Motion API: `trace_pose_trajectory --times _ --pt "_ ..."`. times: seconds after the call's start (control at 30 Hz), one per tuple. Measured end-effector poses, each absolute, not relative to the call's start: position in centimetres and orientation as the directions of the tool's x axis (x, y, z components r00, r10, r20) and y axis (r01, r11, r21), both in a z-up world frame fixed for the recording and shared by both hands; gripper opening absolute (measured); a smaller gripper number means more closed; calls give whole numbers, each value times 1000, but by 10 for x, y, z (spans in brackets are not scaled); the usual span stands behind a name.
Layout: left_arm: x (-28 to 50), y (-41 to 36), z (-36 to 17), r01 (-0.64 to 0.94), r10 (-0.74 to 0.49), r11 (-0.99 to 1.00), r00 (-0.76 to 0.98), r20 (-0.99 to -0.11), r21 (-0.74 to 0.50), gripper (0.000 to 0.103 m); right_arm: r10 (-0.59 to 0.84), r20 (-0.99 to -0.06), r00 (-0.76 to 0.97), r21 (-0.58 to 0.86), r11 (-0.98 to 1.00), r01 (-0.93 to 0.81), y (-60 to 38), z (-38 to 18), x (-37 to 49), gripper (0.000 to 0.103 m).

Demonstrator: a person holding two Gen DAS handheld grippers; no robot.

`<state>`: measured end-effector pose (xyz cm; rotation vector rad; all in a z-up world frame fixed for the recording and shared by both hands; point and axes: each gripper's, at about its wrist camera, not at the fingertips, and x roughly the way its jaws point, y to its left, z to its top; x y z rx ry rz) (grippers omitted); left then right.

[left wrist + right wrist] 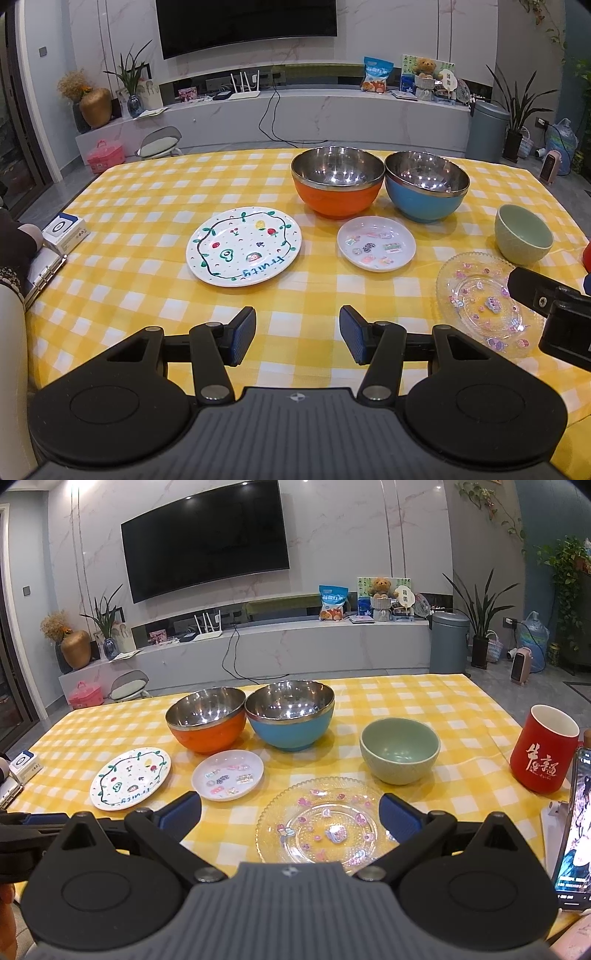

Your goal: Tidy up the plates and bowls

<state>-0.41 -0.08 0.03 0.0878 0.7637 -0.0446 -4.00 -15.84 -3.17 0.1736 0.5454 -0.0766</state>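
Right tongs [290,814] spread, empty, straddling the glass plate [321,823] dead ahead, near tabletop edge. Left tongs [297,334] also spread, empty, glass plate well to their right. Right hand nearer.

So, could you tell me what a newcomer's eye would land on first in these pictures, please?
Probably the yellow checked tablecloth, then the orange bowl and blue bowl, steel-lined, side by side at the back. Next, the fruit-painted plate on the left and the red mug at the far right.
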Motion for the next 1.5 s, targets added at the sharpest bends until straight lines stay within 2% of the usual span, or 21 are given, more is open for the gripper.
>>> trace_pose_trajectory --times 1.5 --pt "-4 2 0 71 -9 996 716 -698 61 62 -42 -542 840 130 983 133 -158 -36 -37 100"
